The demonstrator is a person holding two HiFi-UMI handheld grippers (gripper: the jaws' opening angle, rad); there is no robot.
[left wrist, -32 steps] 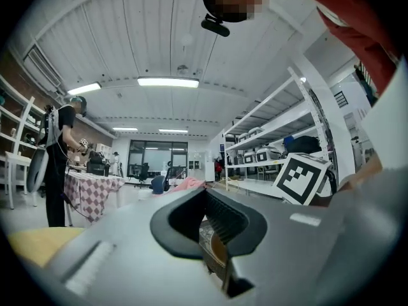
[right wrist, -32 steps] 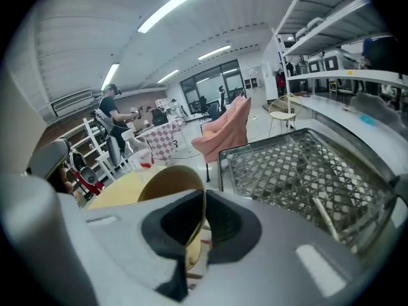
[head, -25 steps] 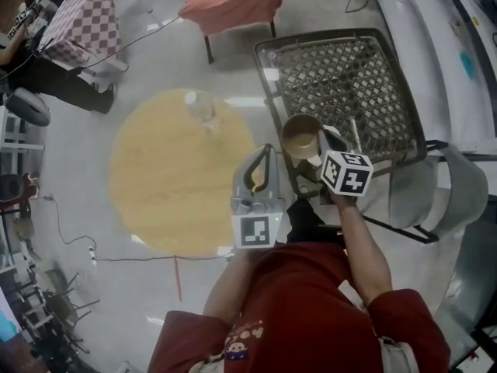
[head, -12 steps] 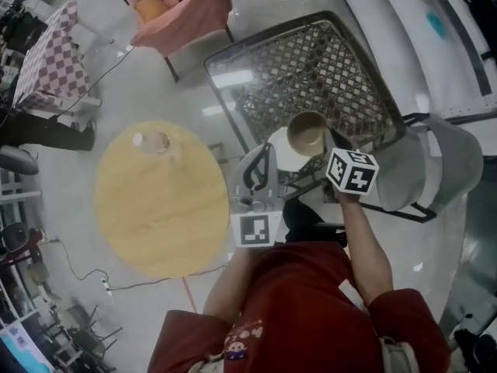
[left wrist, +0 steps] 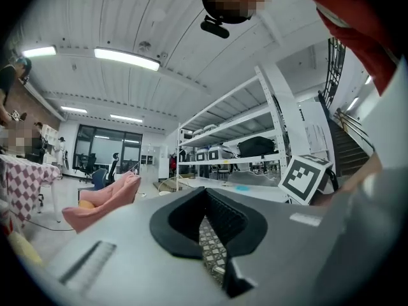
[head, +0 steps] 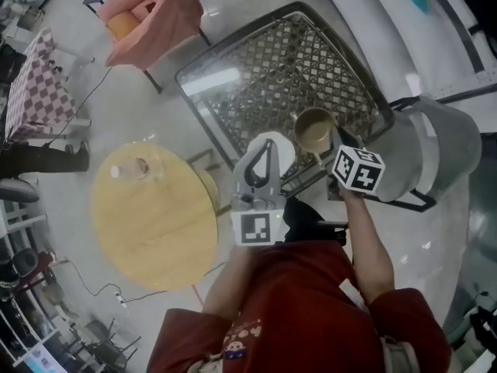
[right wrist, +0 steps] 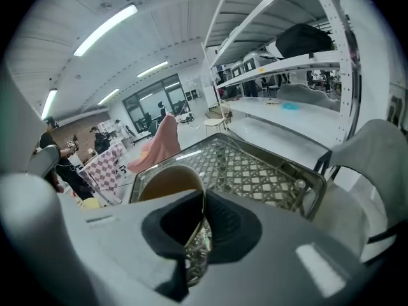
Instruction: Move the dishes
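Right gripper view: right claw (right wrist: 201, 210) is closed tight on the wall of a tan cup (right wrist: 167, 182). The rim is pinched between the two pads and the cup body hangs off to the claw's left. The wire rack (right wrist: 258, 164) lies ahead of and below the claw. Head view puts the cup over the rack's near edge, held clear of it. Left claw (left wrist: 205, 199) has its jaws together with nothing between the pads; only rack lattice shows through the slit. Judged step: carry the cup to the rack and set it down. The pinch is on one wall only, so the cup may swing. It seems advisable to keep the claw level, lower until the base sits flat on the lattice, then release. Unclear whether the cup holds anything; its inside reads as plain tan. A white round thing (head: 283, 150) just ahead of the left claw is half covered by it. Whether it is a plate, and whether it lies on the rack or under it, cannot be told. The cup base is hidden in both views.
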